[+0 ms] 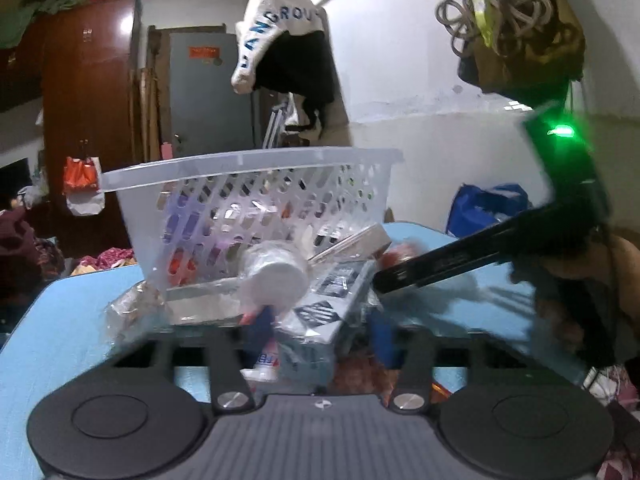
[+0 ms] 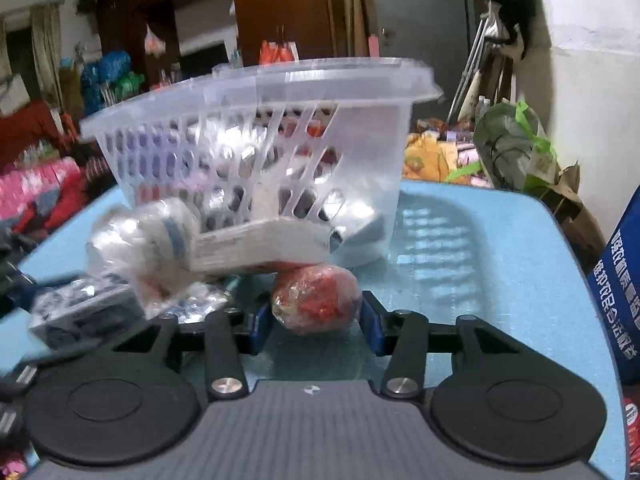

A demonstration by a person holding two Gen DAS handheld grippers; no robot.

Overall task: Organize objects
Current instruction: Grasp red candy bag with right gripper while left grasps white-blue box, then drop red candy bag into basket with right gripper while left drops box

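Between the widely spread fingers of the right gripper [image 2: 316,320], not yet clamped, a red film-wrapped object [image 2: 316,300] is seen on the blue table [image 2: 480,264]; it is judged light, soft and slippery, best taken across its middle. Ahead stands the perforated basket [image 2: 256,140]. The left gripper [image 1: 320,340] is likewise spread around a wrapped box [image 1: 320,312].

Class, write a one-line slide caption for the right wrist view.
Right gripper open around a plastic-wrapped red object before a clear basket on a blue table.
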